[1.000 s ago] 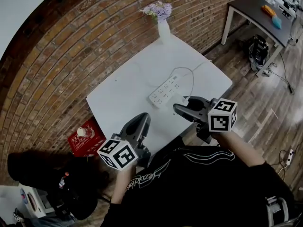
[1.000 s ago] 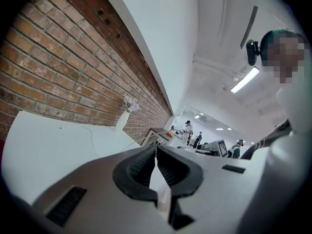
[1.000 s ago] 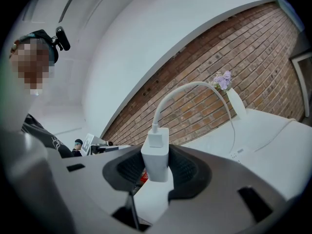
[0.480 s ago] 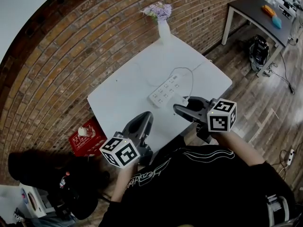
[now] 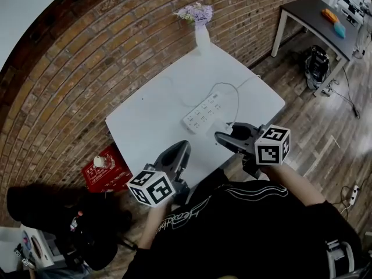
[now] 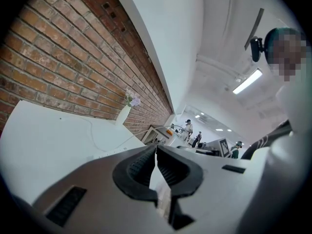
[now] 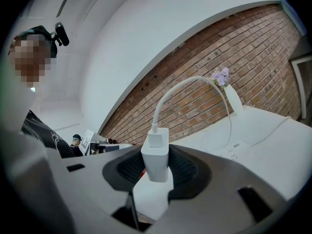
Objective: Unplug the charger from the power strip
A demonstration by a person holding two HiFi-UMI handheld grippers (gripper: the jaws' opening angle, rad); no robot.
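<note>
Left gripper: grey left gripper is held almost level at the near table edge, jaws pressed together, nothing in them.
Right gripper: grey right gripper is near level too, clamped on the white block charger.
Charger: out of the strip, long axis upright, white cable on top.
Power strip: white power strip lies beyond on the white table.
Change: hardly anything since a second ago.

- A red-brown brick wall backs the white square counter.
- A white vase of lilac flowers stands at the counter's far edge.
- A dark-topped table on white legs stands on the wood-plank floor.
- A strip ceiling light glows overhead.
</note>
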